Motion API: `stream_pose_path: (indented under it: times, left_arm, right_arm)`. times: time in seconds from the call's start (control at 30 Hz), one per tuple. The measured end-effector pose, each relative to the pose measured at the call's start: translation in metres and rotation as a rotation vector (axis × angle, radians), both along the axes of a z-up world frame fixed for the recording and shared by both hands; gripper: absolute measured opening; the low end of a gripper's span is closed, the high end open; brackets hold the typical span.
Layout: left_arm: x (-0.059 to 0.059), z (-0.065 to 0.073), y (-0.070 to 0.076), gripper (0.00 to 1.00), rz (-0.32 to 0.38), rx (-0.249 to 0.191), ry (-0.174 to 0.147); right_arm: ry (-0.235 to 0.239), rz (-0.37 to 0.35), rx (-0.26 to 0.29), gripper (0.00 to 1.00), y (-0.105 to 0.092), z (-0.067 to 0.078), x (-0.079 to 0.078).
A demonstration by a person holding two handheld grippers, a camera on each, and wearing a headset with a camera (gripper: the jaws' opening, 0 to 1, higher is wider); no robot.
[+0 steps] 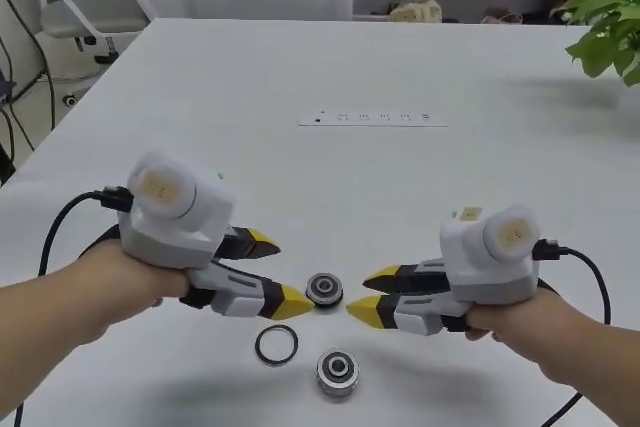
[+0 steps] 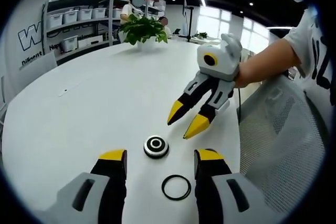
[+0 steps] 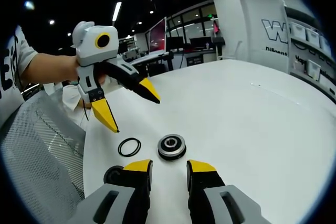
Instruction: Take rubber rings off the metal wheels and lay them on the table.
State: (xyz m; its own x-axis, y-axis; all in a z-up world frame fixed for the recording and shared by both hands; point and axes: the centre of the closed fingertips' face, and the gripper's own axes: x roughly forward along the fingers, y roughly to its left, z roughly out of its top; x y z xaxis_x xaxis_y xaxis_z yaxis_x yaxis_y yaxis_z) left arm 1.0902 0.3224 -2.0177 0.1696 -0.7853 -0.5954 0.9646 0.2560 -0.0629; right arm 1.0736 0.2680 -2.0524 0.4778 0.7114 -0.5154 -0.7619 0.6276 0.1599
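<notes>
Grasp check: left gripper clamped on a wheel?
No, the left gripper stands open, with the wheel lying on the table ahead of it.

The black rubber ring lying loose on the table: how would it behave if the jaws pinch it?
The ring is thin and lies flat, so it probably bends easily and weighs little. Flat on the smooth white table, it may slide rather than roll.

Left claw (image 2: 160, 156) spread; wheel (image 2: 156, 146), rubber ring (image 2: 176, 187) between.
</notes>
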Motion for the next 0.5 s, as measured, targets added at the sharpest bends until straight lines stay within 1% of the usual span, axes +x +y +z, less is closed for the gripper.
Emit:
stream_pose_path:
  times: [0.2, 0.5]
  left_arm:
    - [0.001, -0.006, -0.003, 0.47, -0.006, 0.013, 0.005]
    - [0.001, -0.012, -0.007, 0.44, -0.01, 0.021, 0.016]
  right_arm:
    - [0.001, -0.002, 0.001, 0.24, 0.0, -0.001, 0.0]
    - [-0.001, -0.003, 0.001, 0.25, 0.0, -0.001, 0.0]
